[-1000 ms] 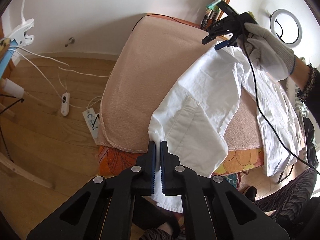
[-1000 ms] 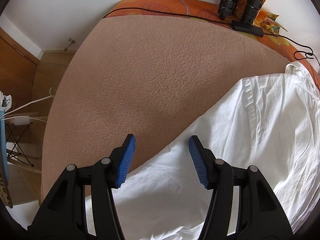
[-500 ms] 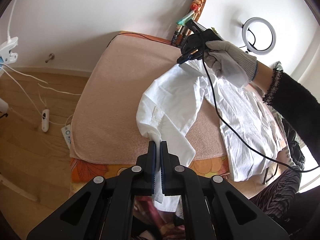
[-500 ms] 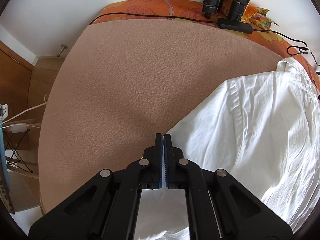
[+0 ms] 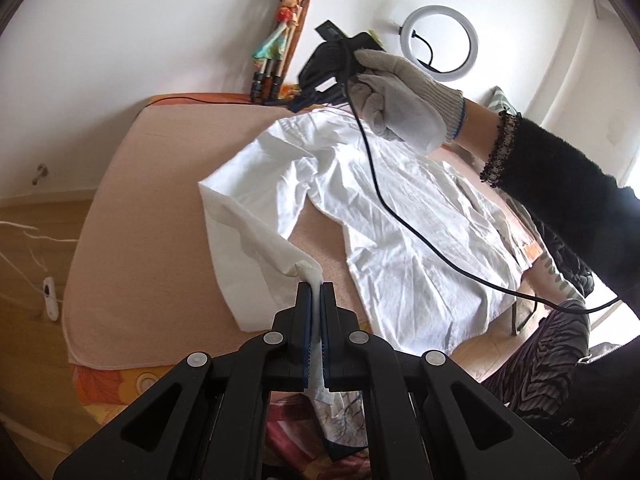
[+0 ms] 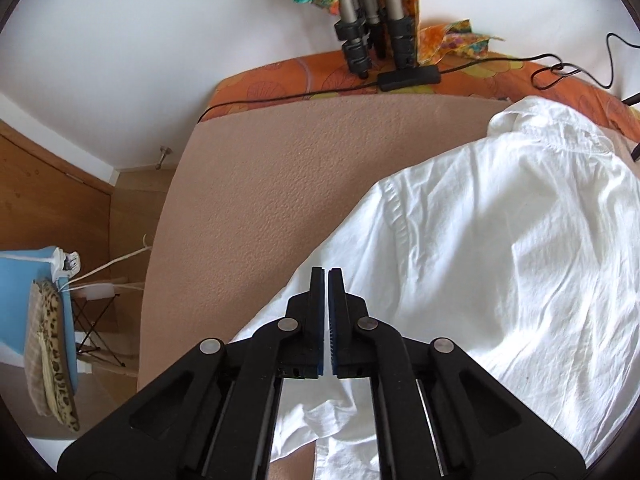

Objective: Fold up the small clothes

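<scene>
A small white shirt (image 5: 404,216) lies spread on the peach towel (image 5: 148,216) that covers the table. My left gripper (image 5: 316,286) is shut on the end of the shirt's sleeve (image 5: 276,252) and holds it up off the towel near the front edge. A gloved hand (image 5: 396,96) holds my right gripper (image 5: 316,94) at the shirt's far shoulder. In the right wrist view the right gripper (image 6: 325,271) is over the shirt's (image 6: 500,264) edge. Its jaws are opening by a sliver, with white cloth in the narrow gap.
A black cable (image 5: 404,220) trails from the right gripper across the shirt. Tripod legs (image 6: 372,28) and a black adapter (image 6: 408,78) stand at the table's far edge, a ring light (image 5: 440,40) by the wall. An orange patterned cloth (image 6: 280,84) shows under the towel. Wooden floor with white cords (image 5: 24,240) lies left.
The right gripper closed on the shirt's edge and rose. The left gripper moved up and away with the sleeve, pulling it off the table's front edge and across the towel.
</scene>
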